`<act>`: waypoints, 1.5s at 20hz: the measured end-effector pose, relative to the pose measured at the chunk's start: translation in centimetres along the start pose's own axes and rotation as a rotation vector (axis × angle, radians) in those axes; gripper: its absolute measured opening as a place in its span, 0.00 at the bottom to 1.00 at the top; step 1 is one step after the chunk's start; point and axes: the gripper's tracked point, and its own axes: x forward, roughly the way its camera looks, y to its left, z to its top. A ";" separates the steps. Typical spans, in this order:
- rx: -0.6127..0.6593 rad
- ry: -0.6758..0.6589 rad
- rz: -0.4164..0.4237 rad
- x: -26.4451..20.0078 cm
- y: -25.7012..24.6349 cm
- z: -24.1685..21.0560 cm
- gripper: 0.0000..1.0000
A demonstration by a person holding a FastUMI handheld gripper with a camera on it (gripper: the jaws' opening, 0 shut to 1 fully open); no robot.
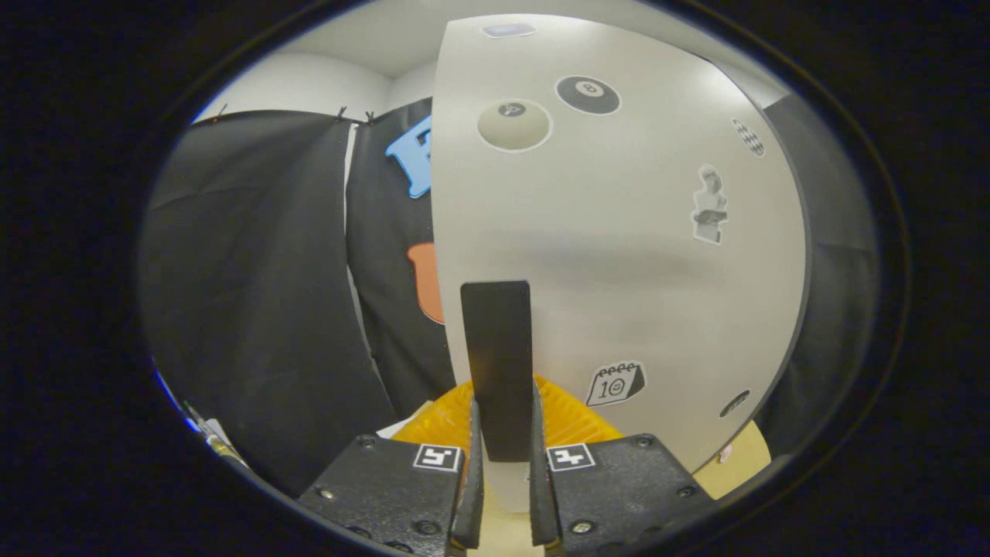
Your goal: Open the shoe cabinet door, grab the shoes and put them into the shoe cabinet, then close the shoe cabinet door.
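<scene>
Clamped from both sides on the flat black upright handle (pixel 496 363) of the pale grey sticker-dotted cabinet door (pixel 619 255), gripper (pixel 501 464) with both fingers pressed against the handle's faces. Door panel close ahead, just beyond the fingers, its left edge standing against the black cloth wall (pixel 255 294). Orange ribbed object (pixel 568 422) low behind the handle, kind unclear. No telling whether the door is opening or closing. Risks: handle sliding out of a thin pinch if pulled off the hinge arc; door swinging back.
</scene>
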 end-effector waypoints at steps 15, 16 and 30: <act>-0.017 -0.003 0.145 -3.4 -1.9 -0.5 0.25; -0.014 -0.005 0.154 -3.6 -2.3 -0.5 0.25; -0.055 -0.004 0.139 -6.3 -6.5 -0.8 0.20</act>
